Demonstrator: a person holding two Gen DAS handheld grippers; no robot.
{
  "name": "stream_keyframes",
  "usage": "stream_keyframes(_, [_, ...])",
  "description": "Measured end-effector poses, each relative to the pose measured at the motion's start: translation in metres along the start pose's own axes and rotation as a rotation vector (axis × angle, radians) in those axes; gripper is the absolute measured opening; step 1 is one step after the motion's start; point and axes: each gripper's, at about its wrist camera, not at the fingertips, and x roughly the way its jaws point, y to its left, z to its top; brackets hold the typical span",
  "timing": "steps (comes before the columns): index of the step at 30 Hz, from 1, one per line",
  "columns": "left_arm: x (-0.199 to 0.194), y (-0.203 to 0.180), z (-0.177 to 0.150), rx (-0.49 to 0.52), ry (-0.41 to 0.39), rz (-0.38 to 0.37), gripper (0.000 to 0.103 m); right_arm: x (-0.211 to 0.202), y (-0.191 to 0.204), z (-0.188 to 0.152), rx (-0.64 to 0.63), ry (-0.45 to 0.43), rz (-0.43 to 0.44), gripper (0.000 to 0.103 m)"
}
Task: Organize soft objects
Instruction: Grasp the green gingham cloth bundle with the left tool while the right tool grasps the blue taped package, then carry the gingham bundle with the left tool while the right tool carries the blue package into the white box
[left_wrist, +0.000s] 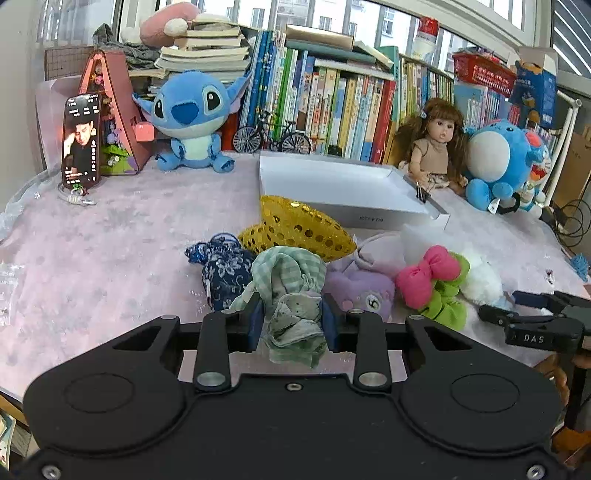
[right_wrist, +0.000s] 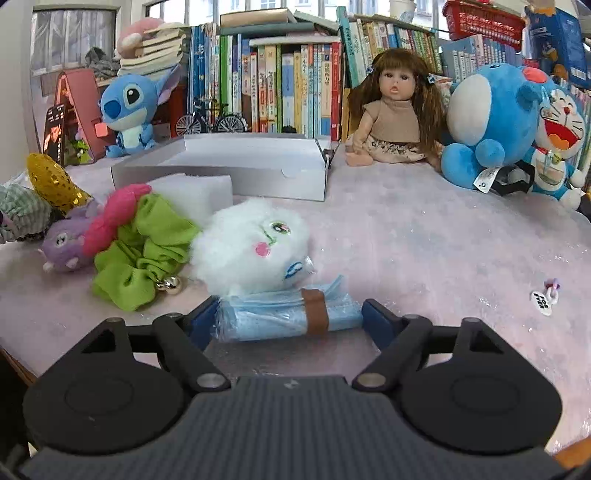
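My left gripper (left_wrist: 291, 317) is shut on a green checked cloth (left_wrist: 291, 291) at the near end of a pile of soft things: a blue floral pouch (left_wrist: 221, 269), a gold sequin pouch (left_wrist: 299, 225), a purple plush (left_wrist: 362, 288), a pink bow (left_wrist: 424, 273) and a green scrunchie (left_wrist: 447, 299). An open white box (left_wrist: 332, 184) stands behind the pile. My right gripper (right_wrist: 288, 319) is open around a rolled light-blue bag with a brown band (right_wrist: 284, 317), the fingers on either side of it. A white fluffy plush (right_wrist: 251, 243) lies just beyond.
A Stitch plush (left_wrist: 192, 122), a phone on a stand (left_wrist: 81, 140), a doll (left_wrist: 436, 144), a blue plush (left_wrist: 498, 158) and a wall of books (left_wrist: 332, 99) line the back. A white foam block (right_wrist: 192, 192) lies by the box. A small keychain tag (right_wrist: 546, 299) lies at right.
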Motion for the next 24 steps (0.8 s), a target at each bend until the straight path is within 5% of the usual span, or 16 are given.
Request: stream_keyframes(24, [0.002,0.026,0.082,-0.078,-0.118,-0.124,0.031,-0.025,-0.027,0.056,0.087,-0.056,-0.138,0.082])
